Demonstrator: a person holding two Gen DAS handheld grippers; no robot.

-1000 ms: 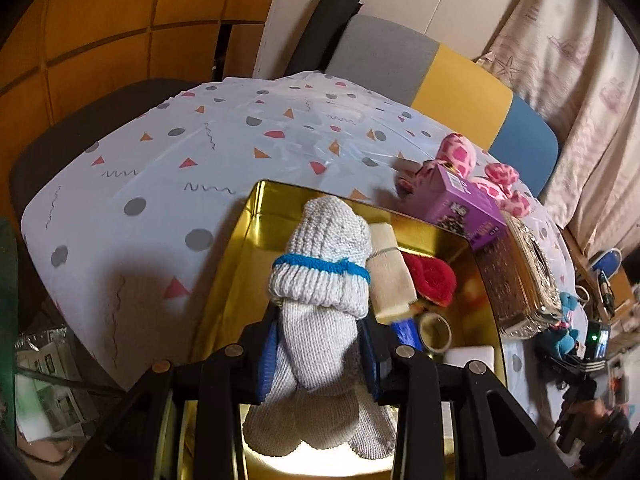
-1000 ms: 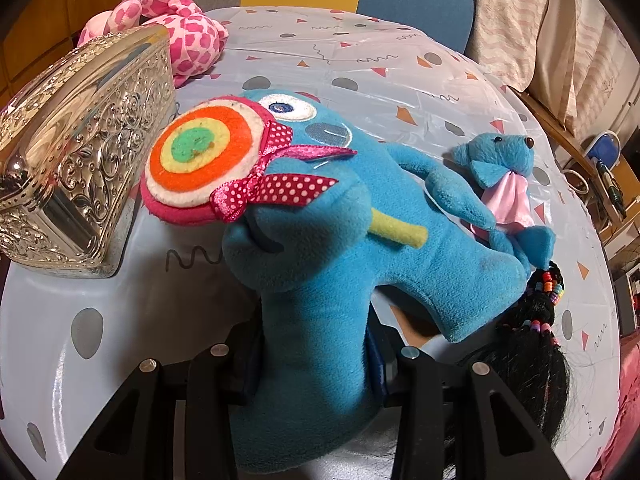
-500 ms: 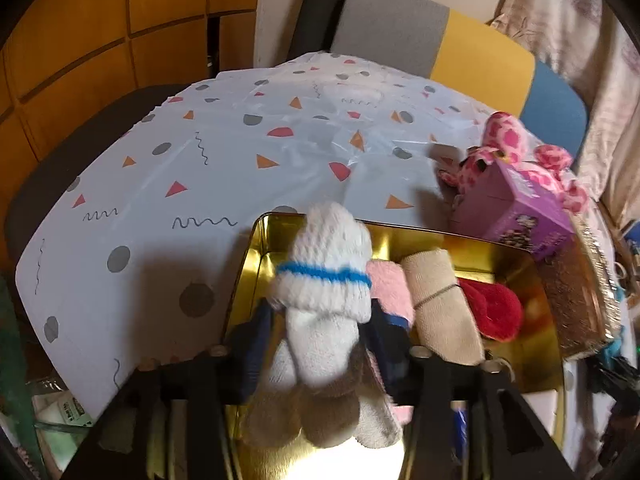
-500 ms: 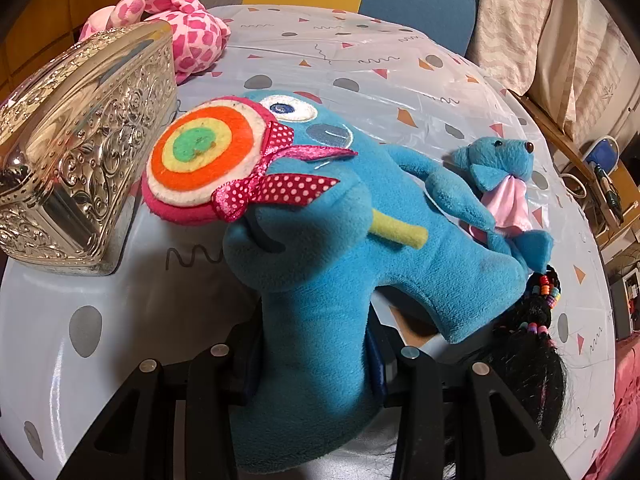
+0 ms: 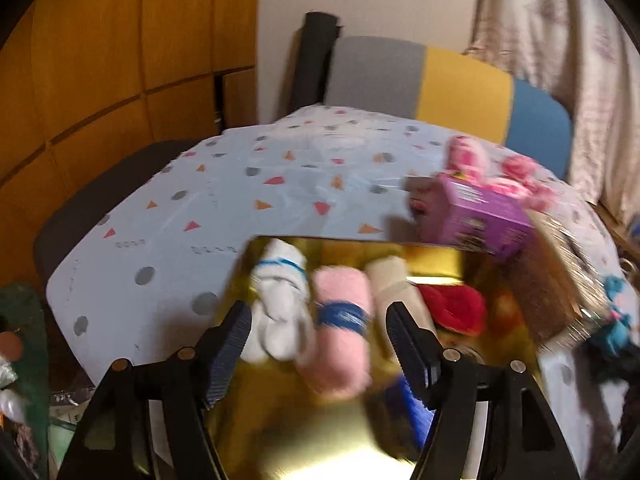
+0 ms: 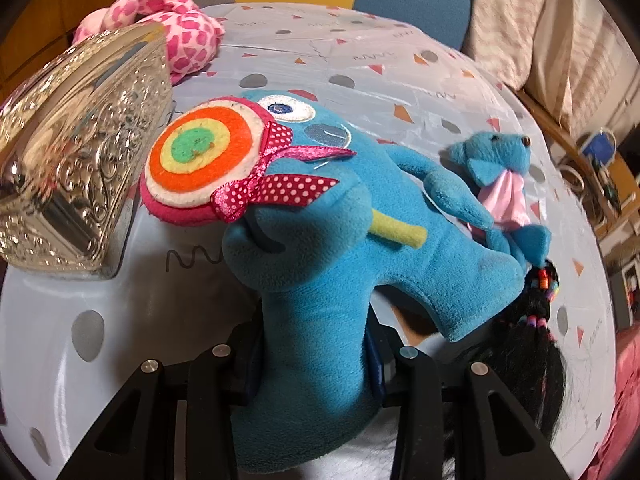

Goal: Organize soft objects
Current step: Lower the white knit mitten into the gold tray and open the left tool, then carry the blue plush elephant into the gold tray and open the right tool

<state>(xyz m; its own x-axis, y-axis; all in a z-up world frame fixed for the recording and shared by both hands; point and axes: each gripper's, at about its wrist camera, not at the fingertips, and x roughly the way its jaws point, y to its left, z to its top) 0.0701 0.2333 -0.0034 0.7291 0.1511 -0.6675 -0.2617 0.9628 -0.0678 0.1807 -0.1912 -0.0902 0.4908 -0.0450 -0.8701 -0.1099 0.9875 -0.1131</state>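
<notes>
No readable writing anywhere: print on the purple box (image 5: 478, 216) smeared by motion blur. Left gripper (image 5: 318, 330) over the gold tin (image 5: 280, 432), jaws opening and wide apart, pads clear of the white rolled sock (image 5: 280, 304) with a blue stripe and the pink roll (image 5: 342, 332) lying side by side in the tin between them; beige roll (image 5: 390, 280) and red fuzzy piece (image 5: 452, 308) further right in the same tin, edges soft with blur. Right gripper (image 6: 316, 354) clamped narrow on the leg of the blue plush toy (image 6: 340, 240), felt lollipop (image 6: 200, 156) and polka-dot ribbon on its front. Small blue plush (image 6: 498, 152) just beside it on the patterned tabletop (image 6: 360, 60), black hair with beads (image 6: 528, 344) partly hidden under the toy. Embossed silver box (image 6: 80, 152) at left, cut off by the frame; pink spotted plush (image 6: 180, 28) behind it.
</notes>
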